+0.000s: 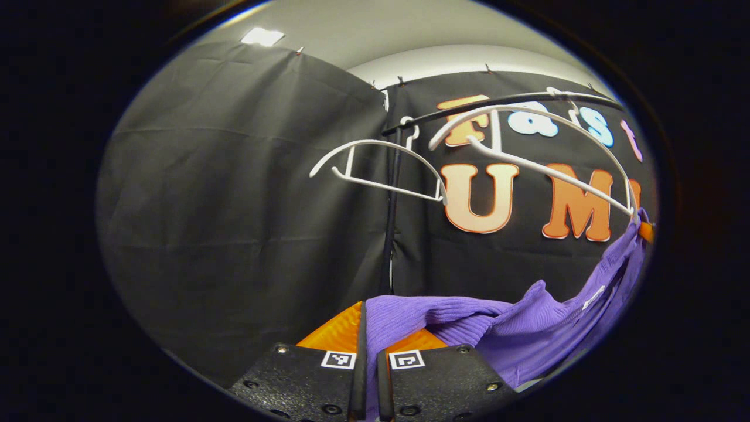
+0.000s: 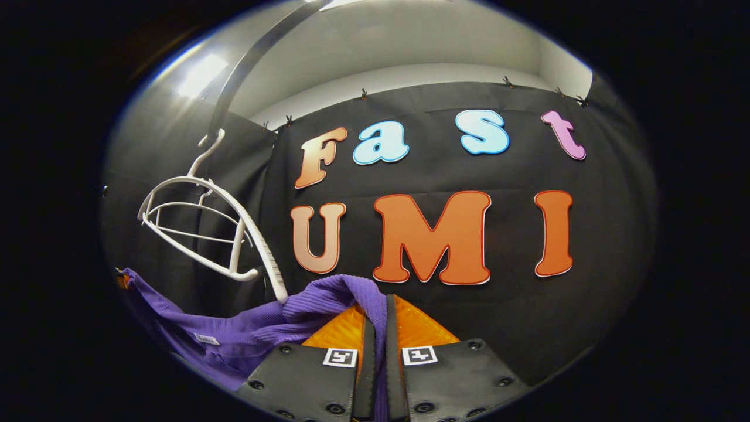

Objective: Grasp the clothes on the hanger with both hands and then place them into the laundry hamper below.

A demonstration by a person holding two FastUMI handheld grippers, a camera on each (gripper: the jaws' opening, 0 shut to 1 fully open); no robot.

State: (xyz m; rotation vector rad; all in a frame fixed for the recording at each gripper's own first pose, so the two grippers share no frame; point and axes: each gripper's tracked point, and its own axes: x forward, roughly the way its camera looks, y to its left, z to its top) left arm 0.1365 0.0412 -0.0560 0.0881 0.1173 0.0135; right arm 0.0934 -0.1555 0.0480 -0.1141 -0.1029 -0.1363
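A purple ribbed garment (image 1: pixel 515 334) stretches between my two grippers, sagging in the middle. In the left gripper view my left gripper (image 1: pixel 370 340) is shut on one end of the cloth, which runs off to the right. In the right gripper view my right gripper (image 2: pixel 378 328) is shut on the other end of the purple garment (image 2: pixel 246 334), which trails away to the left. Two bare white hangers (image 1: pixel 381 170) (image 1: pixel 545 152) hang from a dark rail (image 1: pixel 504 102) above the cloth. The nearer white hanger (image 2: pixel 205 228) in the right gripper view touches the cloth with its lower tip.
Black cloth walls stand close behind the rail on both sides. A thin dark rack pole (image 1: pixel 391 223) runs down behind the garment. The curved rail (image 2: pixel 246 64) arcs overhead in the right gripper view. A ceiling light (image 1: pixel 262 37) glows at the upper left.
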